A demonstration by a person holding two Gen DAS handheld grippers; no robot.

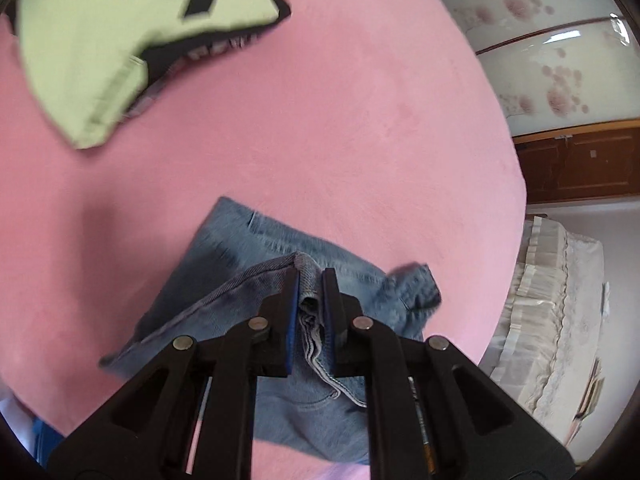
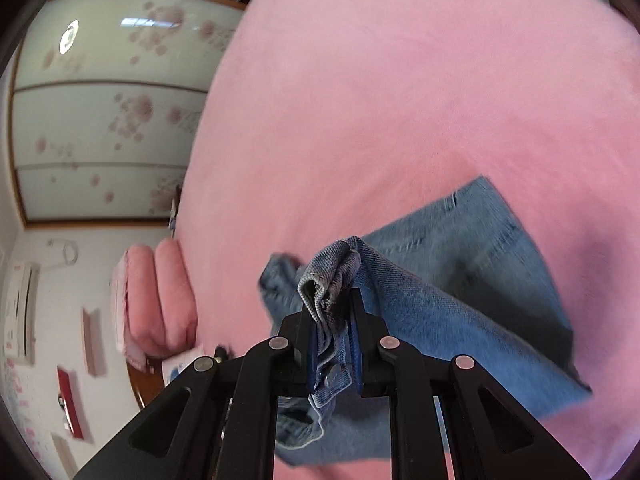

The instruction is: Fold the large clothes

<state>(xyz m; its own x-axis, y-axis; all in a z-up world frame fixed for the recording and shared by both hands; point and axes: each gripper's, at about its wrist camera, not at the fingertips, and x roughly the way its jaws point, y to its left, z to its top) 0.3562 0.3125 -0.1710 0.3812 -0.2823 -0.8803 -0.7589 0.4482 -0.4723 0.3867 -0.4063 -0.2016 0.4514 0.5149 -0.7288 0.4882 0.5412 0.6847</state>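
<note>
Both grippers carry folded jeans over the pink bed.
The left gripper [image 1: 310, 280] and right gripper [image 2: 334, 300], each nearly closed, pinch bunched denim edges of the jeans [image 1: 248, 264]; better to lower both together, level, keeping the fold taut, clear of the green garment [image 1: 100, 40] beyond.

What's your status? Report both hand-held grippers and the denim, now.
Left hand-held gripper shut on blue denim jeans. Right hand-held gripper shut on same jeans. Jeans partly folded on pink bedspread. Folded pale green garment lies apart, not obstructing.
</note>
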